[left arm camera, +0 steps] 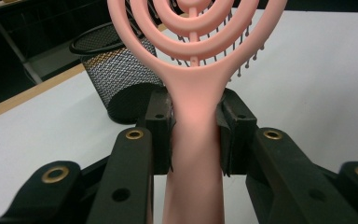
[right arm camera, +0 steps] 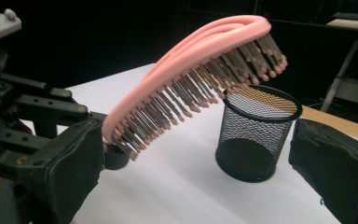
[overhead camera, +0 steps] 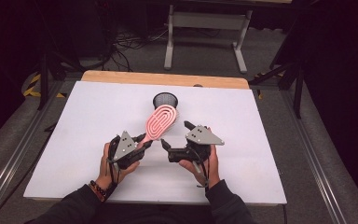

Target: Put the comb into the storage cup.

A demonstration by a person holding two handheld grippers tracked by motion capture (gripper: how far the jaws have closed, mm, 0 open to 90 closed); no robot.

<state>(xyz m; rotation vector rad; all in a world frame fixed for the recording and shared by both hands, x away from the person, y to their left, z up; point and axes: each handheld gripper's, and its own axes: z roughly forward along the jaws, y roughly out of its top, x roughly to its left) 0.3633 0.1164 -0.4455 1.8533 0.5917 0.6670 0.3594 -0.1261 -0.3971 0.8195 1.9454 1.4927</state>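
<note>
- The left gripper (left arm camera: 195, 135) is clamped on the pink brush (overhead camera: 159, 122) at its handle, both pads pressing the neck just below the head. The brush is off the table (overhead camera: 74, 140), tilted up, its head over the near rim of the mesh cup (overhead camera: 165, 100).
- The right gripper (overhead camera: 176, 140) has its jaws apart with nothing between them. It hangs just to the right of the brush, close to the handle.
- The work in hand looks like putting the brush into the cup. The grip sits on the handle, so the head would have to go in first, or the brush must be turned or passed to the other hand.
- Risk: the head looks about as wide as the cup's mouth. If it comes down off-centre or flat, it could catch on the rim (right arm camera: 261, 100) and jam or tip the cup.
- Risk: the cup is light wire mesh and stands free. A sideways push from the bristles (right arm camera: 200, 100) could slide it toward the far edge of the table or knock it over.
- Risk: the handle is smooth and tapered. A narrow pinch there could let the brush pivot or slip when the head meets resistance.
- Risk: the right gripper's open jaws are near the brush. A careless move could knock the handle and twist it in the left grip.
- If left head-down and not deep enough, the brush could overbalance the cup.
</note>
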